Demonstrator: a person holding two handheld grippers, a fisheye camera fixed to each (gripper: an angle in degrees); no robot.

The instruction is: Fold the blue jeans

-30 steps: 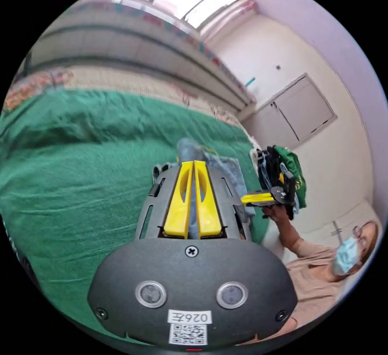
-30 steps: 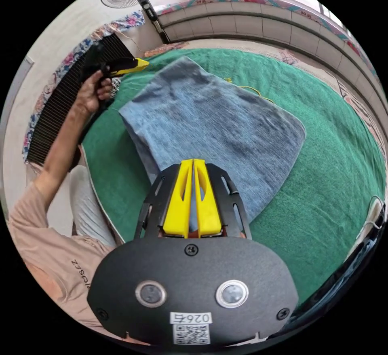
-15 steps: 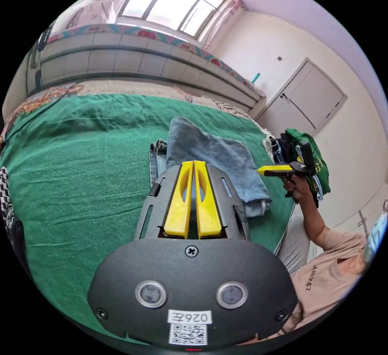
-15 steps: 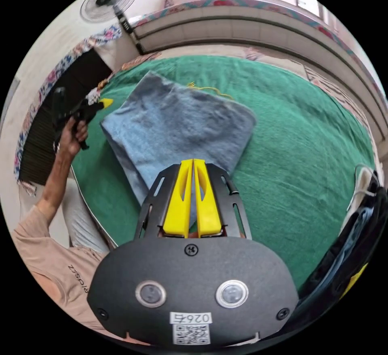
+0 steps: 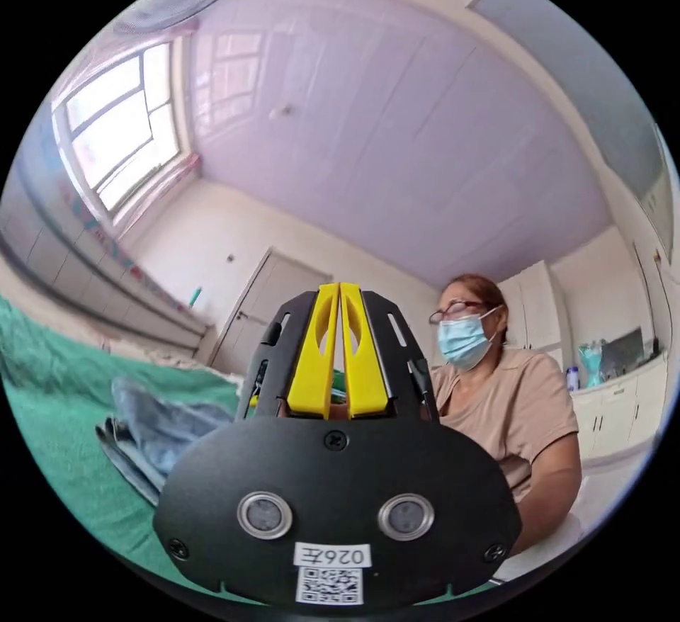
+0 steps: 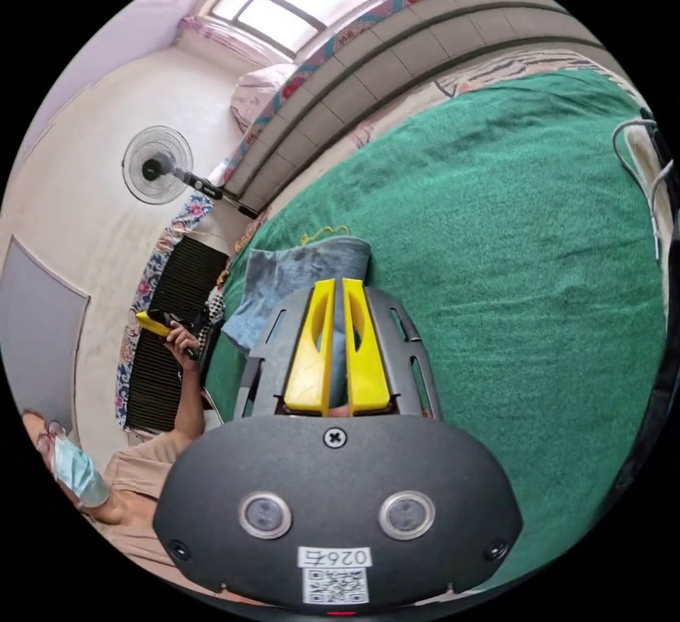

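Folded blue jeans (image 6: 297,282) lie in a compact bundle on the green bed cover (image 6: 510,239), near the edge where the person sits, with a wide bare stretch of cover beside them. In the left gripper view the jeans (image 5: 156,431) show low on the cover (image 5: 49,409), stacked layers visible at the near end. Left gripper (image 5: 339,290) is lifted clear, yellow jaws pressed together with nothing between them, aimed toward the ceiling and the person's shoulder. Right gripper (image 6: 333,285) hangs above the bundle, jaws nearly touching, probably empty, though the denim behind the slit makes that hard to judge. The left gripper (image 6: 152,322) also appears in the person's hand (image 6: 185,342) off the bed's edge.
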